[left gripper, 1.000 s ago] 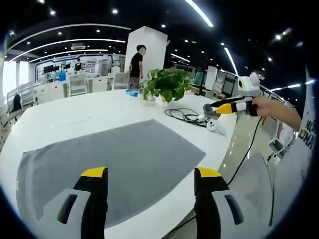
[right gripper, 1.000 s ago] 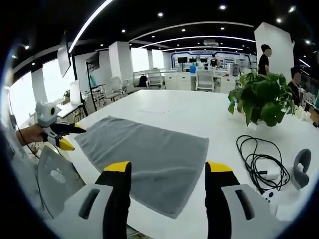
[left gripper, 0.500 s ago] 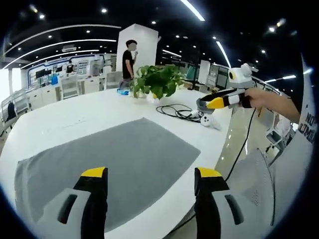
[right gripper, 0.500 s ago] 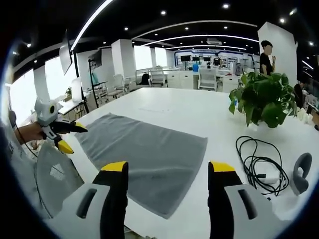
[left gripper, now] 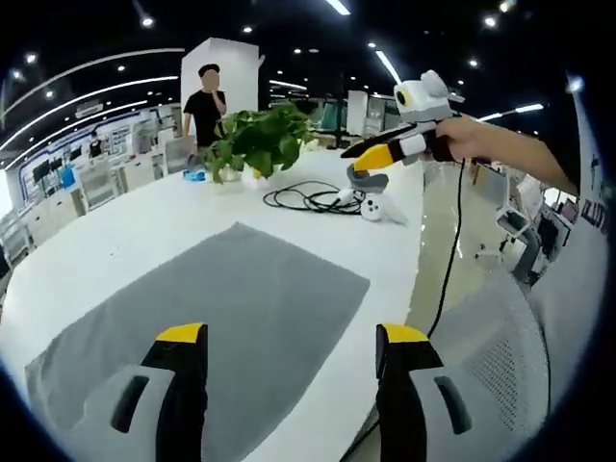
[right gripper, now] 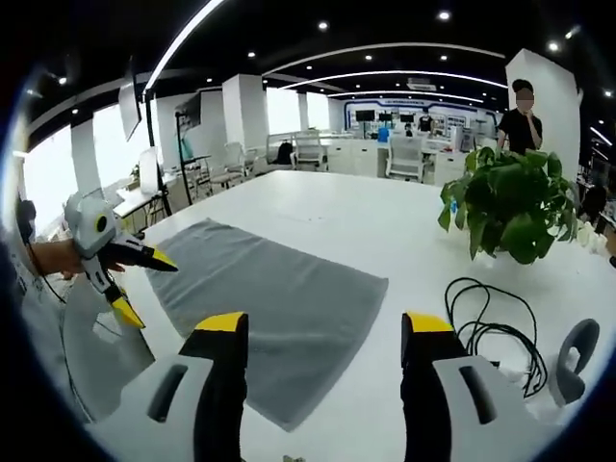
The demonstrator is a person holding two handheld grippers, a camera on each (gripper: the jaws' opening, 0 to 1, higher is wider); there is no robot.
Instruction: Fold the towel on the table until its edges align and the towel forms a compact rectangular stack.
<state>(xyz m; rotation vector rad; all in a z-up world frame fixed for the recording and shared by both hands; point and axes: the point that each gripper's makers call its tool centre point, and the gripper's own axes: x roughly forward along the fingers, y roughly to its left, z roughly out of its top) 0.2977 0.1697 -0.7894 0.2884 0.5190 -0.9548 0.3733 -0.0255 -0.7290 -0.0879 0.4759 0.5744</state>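
A grey towel (left gripper: 207,318) lies flat and unfolded on the white table (left gripper: 144,226), also seen as the towel (right gripper: 269,289) in the right gripper view. My left gripper (left gripper: 289,342) hovers open above the towel's near edge, nothing between its yellow-tipped jaws. My right gripper (right gripper: 322,327) is open too, above the towel's near corner and the table edge. In the left gripper view the right gripper (left gripper: 371,159) is held by a hand in the air at upper right. In the right gripper view the left gripper (right gripper: 130,279) stands open at far left, off the table.
A potted green plant (right gripper: 515,207) stands on the table beyond the towel, with a coiled black cable (right gripper: 491,318) and a white-grey device (right gripper: 568,351) beside it. A person (right gripper: 525,106) stands behind the plant. A mesh chair back (left gripper: 500,356) is close to the table edge.
Both views have shifted as the hands moved. The right gripper has risen higher in the left gripper view; the left gripper's jaws have spread wider in the right gripper view. The towel stays flat.
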